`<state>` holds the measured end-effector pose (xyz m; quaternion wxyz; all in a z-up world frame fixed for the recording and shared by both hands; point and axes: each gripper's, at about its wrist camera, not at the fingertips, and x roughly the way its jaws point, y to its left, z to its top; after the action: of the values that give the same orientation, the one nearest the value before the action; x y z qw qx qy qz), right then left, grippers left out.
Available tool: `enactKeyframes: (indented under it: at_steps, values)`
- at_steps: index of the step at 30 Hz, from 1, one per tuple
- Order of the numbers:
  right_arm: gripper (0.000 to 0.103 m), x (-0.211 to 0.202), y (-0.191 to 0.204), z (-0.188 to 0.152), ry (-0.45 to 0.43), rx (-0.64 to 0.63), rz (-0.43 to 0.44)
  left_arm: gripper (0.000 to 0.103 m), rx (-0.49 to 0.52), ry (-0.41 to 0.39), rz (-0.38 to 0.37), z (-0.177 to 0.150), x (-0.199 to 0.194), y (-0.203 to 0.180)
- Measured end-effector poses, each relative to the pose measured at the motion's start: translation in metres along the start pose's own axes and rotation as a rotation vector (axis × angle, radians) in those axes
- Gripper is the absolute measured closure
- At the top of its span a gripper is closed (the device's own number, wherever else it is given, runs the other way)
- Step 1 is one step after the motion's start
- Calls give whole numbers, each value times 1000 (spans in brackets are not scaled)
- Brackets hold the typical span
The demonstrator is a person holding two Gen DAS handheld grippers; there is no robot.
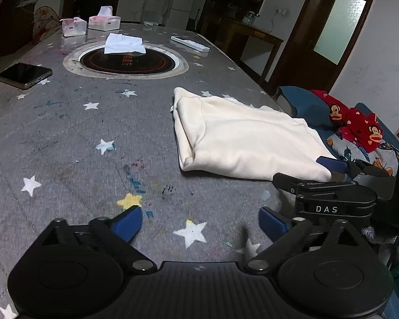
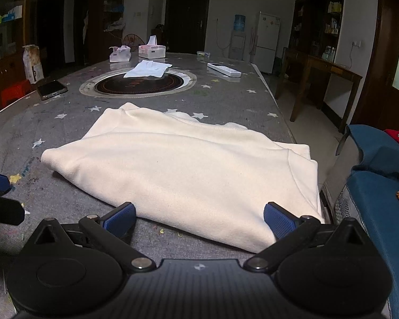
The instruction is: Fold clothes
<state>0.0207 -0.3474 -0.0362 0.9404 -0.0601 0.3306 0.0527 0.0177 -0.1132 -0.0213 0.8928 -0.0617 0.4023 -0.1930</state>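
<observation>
**Folded cream garment rests on star-print table**

The cream garment lay folded at the table's near right edge. The right gripper hovered at its near hem, jaws spread wide, gripping nothing. The left gripper hung just left, equally wide and empty.
</observation>
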Motion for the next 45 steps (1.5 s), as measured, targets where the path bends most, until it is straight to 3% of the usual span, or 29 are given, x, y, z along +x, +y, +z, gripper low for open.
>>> enactKeyframes:
  at_steps: [12,33,45]
  values:
    - [0,-11,2,-3,-4,-27,-17,0,15,0,14,-3,1,-3]
    - [0,-67,3,-26,-94,83,-13,0,48,-3,45,-6,3,-8]
    - [0,-80,17,-39,-97,105,-3,0,83,-2,76,-14,-3,-11]
